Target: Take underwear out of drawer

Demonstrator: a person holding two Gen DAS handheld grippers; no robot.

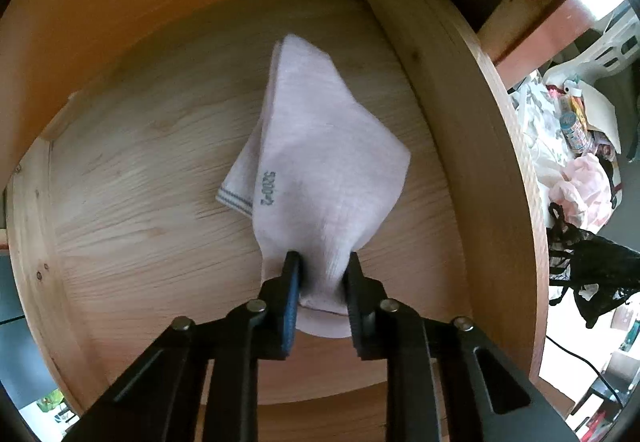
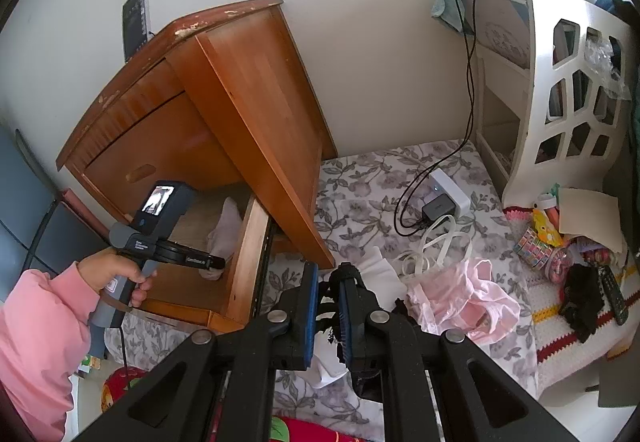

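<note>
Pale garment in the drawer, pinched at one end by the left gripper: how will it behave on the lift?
The pale garment is probably floppy: it bunches where the left gripper pinches it, so the rest should dangle. Likely light, thin knit. Its folds may open and drag along the drawer floor.

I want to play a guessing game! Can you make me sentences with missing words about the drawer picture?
The left gripper pinches a pale pink ____.
The garment lies inside a ____ drawer.
The right gripper grips something lacy and ____.
The hand holding the left gripper wears a ____ sleeve.

Missing words: garment, wooden, black, pink.
</note>
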